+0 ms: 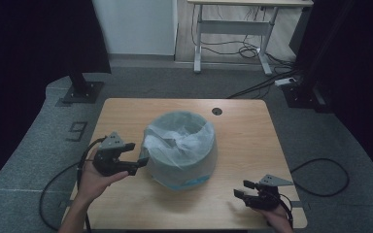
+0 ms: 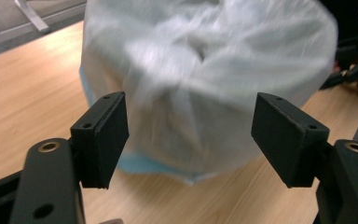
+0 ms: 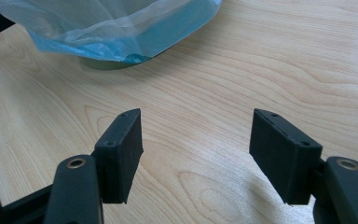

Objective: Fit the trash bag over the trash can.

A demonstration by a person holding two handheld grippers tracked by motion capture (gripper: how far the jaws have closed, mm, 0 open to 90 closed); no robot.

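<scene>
At the bin's left flank, the left gripper [image 1: 142, 160] hovers with its jaws spread, gripping nothing.

Its own view looks between the two black pads [image 2: 103, 135] at the blurred, bag-lined bin [image 2: 205, 79], which stands close ahead with neither pad pressing on it. From above, that bin [image 1: 180, 150] sits near the middle of the wooden table [image 1: 243, 131], a thin translucent plastic bag [image 1: 182, 133] draped over its rim and down its sides, a blue band showing near its base. Well apart, at the table's near right corner, the right gripper [image 1: 242, 190] rests low in the person's hand, jaws likewise spread and empty over bare wood, the bin's base [image 3: 121, 42] lying farther off in its view.
</scene>
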